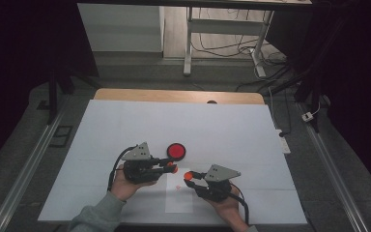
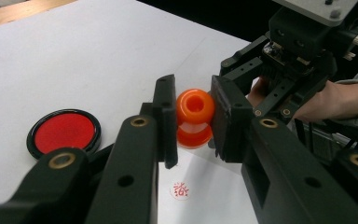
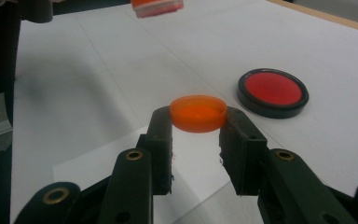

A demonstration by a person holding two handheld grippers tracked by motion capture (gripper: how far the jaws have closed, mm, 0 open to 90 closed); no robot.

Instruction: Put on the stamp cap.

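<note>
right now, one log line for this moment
left gripper: shut on orange stamp | right gripper: shut on orange cap | red ink pad: on table

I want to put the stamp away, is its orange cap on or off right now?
Off. The right gripper holds the orange cap by itself, while the left gripper holds the stamp apart from it.

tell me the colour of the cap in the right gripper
Translucent orange; the cap shows best in the right gripper view.
</note>
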